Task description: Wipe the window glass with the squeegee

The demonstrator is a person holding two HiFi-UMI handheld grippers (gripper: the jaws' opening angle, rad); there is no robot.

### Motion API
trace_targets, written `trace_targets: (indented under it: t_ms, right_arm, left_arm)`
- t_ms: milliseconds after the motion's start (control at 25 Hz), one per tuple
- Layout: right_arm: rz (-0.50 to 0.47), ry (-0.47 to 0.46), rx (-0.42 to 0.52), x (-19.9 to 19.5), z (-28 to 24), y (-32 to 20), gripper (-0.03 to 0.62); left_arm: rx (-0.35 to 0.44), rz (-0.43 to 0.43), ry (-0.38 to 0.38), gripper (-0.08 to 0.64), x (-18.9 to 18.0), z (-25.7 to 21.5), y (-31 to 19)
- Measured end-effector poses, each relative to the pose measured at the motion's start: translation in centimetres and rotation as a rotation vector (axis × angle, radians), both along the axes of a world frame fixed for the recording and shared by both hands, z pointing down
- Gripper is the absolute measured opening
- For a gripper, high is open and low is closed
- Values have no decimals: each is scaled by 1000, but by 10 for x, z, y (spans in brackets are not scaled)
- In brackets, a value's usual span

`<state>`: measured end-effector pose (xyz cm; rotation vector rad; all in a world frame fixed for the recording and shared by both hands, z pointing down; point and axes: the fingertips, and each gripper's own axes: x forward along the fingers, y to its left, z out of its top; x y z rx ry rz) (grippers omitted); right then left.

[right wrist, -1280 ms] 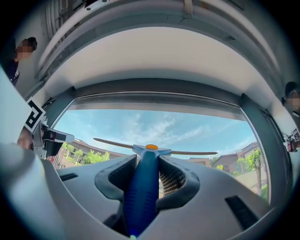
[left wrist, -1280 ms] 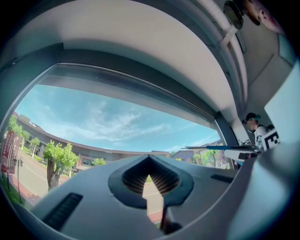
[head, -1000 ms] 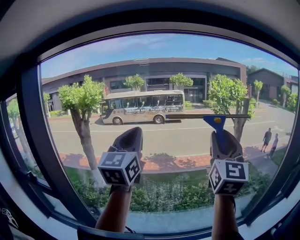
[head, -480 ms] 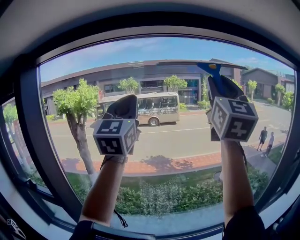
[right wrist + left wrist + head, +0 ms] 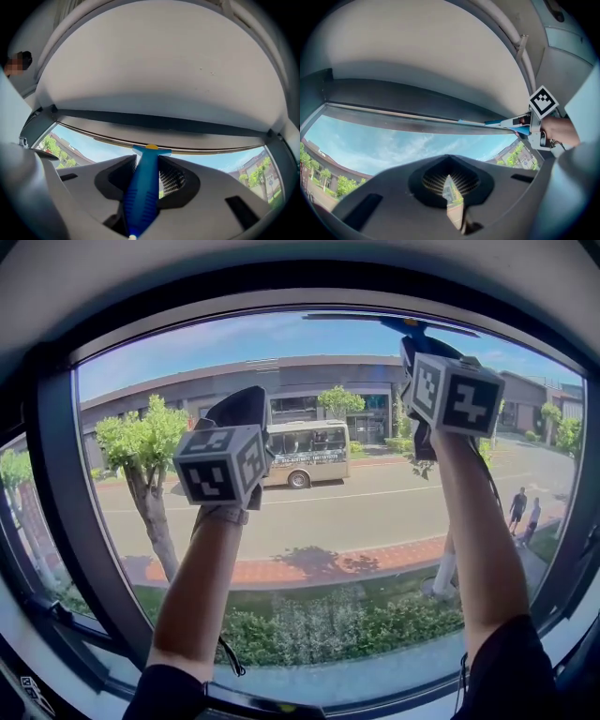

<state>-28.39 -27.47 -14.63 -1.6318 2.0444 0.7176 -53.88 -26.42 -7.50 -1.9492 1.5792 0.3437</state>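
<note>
The squeegee has a blue handle (image 5: 411, 327) (image 5: 143, 187) and a long thin blade (image 5: 375, 319) (image 5: 422, 123). The blade lies level along the top edge of the window glass (image 5: 356, 512), right under the frame. My right gripper (image 5: 419, 341) (image 5: 146, 164) is raised high at the upper right and shut on that handle. My left gripper (image 5: 246, 407) (image 5: 451, 187) is held up close to the glass at centre left, lower than the right one. Its jaws are shut with nothing between them. The left gripper view shows the right gripper's marker cube (image 5: 543, 102) and the hand holding it.
A dark window frame (image 5: 56, 521) borders the glass, with a pale ceiling panel (image 5: 159, 70) right above it. A sill (image 5: 309, 681) runs along the bottom. Outside the glass are a bus (image 5: 305, 452), trees and two people on the street.
Both grippers have risen. The right one has carried the squeegee from mid-glass up to the top edge; the left has gone up a shorter way.
</note>
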Motion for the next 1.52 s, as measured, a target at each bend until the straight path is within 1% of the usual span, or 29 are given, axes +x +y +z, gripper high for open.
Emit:
trace_targets:
  t_ms: [80,200,320,440,600,760,1000,1520]
  right_arm:
    - [6,-8,-6,-4,-6,-5,143]
    - [-19,-24,-12,-9,-9,-11,143]
    - [-1,-22,5,-8,-10,-9,143]
    - [10,-14,24,-7,-14,-7,143]
    - [-6,-18,15,-6,-15,-11,143]
    - [-15,-12,16,-8,-12,-11,143]
    - [7,-21,-5,-3,-6,-14,143]
    - [-2,5,-8,-8,18,-13,143]
  left_arm:
    - [-2,1,4,0,-7,1,-2]
    - [-4,4,16,0,-15,2,-3]
    - [3,0,22,0,-19,3,0]
    - [6,6,25,0,-18,7,2]
    - [-6,21,19,0,-12,15,-1]
    - [-15,22,10,0,-9,21,1]
    - [-22,22,8,0,-8,24,4]
    - [-41,27,37,0,-15,40,5]
